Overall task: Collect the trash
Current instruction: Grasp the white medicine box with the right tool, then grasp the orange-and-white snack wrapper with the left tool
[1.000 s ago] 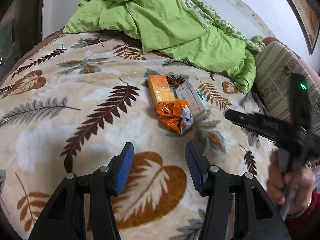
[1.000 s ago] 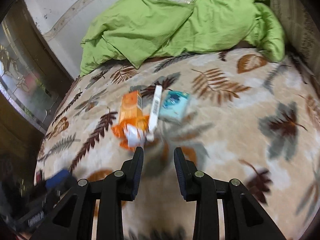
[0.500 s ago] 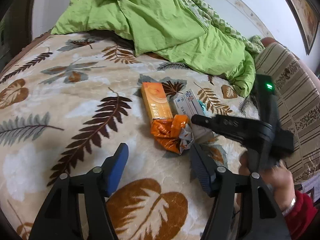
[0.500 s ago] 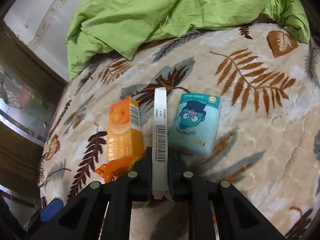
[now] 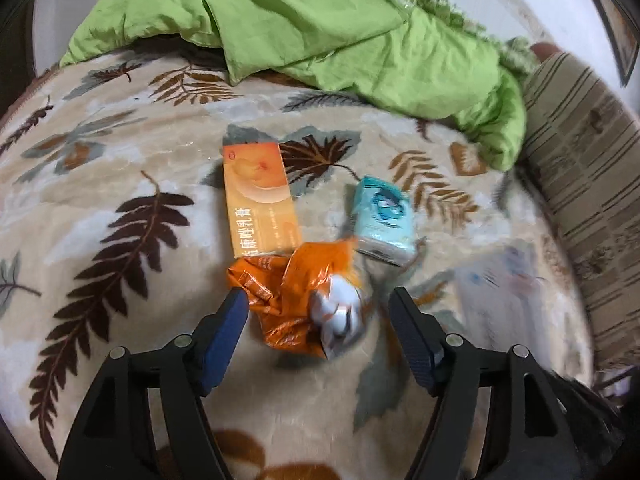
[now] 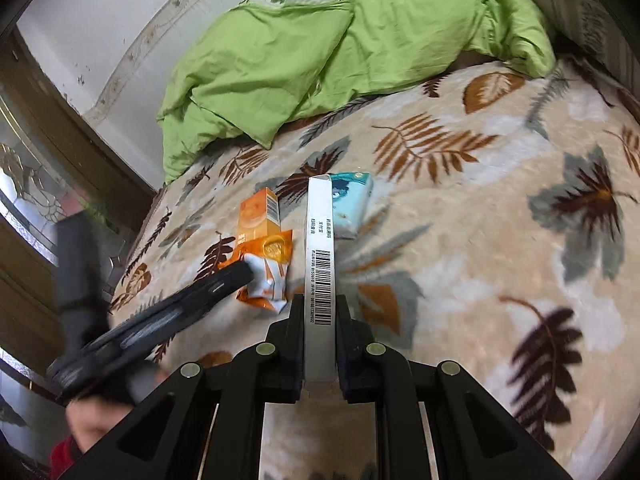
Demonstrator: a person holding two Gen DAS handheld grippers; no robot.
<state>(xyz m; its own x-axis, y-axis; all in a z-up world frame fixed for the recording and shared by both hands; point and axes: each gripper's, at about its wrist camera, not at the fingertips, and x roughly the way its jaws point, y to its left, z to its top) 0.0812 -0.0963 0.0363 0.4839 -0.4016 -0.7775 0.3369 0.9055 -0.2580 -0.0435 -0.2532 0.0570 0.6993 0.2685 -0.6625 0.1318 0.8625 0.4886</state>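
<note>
On the leaf-patterned blanket (image 5: 120,160) lies a crumpled orange wrapper (image 5: 292,300), right between the blue pads of my left gripper (image 5: 318,300). Its jaws are opening and the pads stand clear of the wrapper. Behind the wrapper lie an orange carton (image 5: 258,200) and a teal tissue pack (image 5: 382,216). My right gripper (image 6: 320,300) is shut on a flat white box with a barcode (image 6: 319,240), held edge-up above the blanket. In the right wrist view, one left finger (image 6: 224,280) reaches the orange wrapper (image 6: 268,272), with the orange carton (image 6: 256,220) and teal pack (image 6: 354,204) beyond.
A rumpled green duvet (image 5: 320,28) covers the far end of the bed. A striped cushion (image 5: 580,160) lines the right side. A white wall and a wood-and-glass door (image 6: 48,184) stand to the left. A hand (image 6: 92,420) grips the left tool.
My left gripper has moved forward to the orange wrapper and widened its jaws around it. My right gripper closed on the white box and pulled it away from the pile.
</note>
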